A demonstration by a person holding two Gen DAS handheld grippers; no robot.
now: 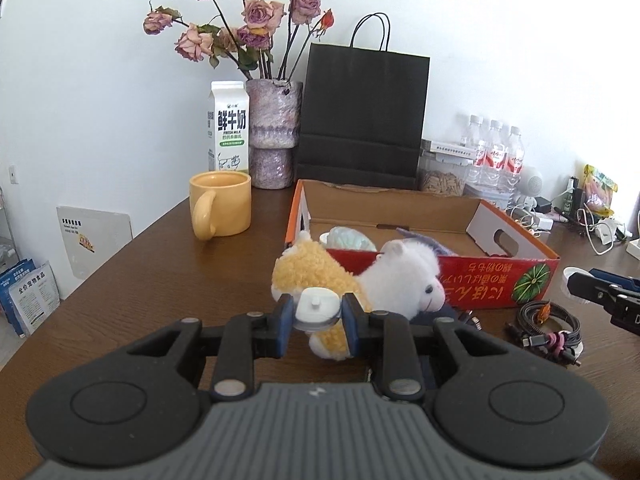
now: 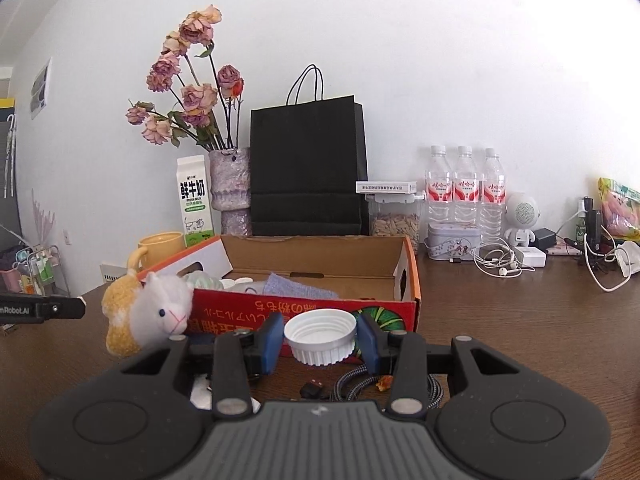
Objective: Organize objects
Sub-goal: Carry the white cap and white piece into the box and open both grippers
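Blue-padded left tool (image 1: 316,322) grips a small white cap (image 1: 316,310); right tool (image 2: 320,340) clamps a white lid (image 2: 320,336).

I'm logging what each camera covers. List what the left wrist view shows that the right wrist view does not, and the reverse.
Only the left wrist view: the left tongs shut on a small white capped item, and a poster leaning on the wall.

Only the right wrist view: the right tongs shut on a white ribbed lid, a robot-shaped speaker, and white earphones.

Both: the plush toy, cardboard box, yellow mug, milk carton and black bag.
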